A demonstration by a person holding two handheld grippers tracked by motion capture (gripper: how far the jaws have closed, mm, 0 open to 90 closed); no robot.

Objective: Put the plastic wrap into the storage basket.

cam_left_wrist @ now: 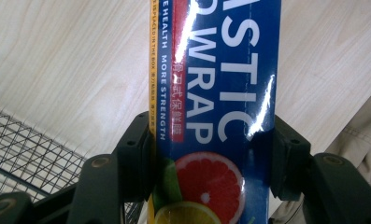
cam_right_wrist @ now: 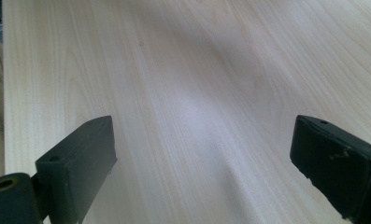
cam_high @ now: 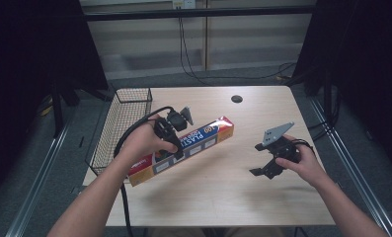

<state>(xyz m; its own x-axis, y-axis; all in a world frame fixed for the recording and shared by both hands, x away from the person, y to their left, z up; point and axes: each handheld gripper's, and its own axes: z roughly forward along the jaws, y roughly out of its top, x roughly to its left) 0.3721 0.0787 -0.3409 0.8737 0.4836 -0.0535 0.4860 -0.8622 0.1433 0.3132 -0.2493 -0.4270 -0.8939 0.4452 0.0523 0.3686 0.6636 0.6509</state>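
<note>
Desk (cam_high: 262,106) bare across the upper right and bottom centre — a wire basket (cam_high: 122,121) walls the left edge.

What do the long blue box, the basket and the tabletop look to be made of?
The plastic wrap box, held in the left claw, looks like glossy printed cardboard: light glares off it. The basket is thin dark wire mesh, likely metal. The table shows pale wood grain with a matte finish, possibly laminate.

Dim room, dark at the upper corners of the high view — table (cam_high: 262,113) lit from above. Glare streaks across the box (cam_left_wrist: 220,93); soft shadows and near blur, lower right gripper view.
</note>
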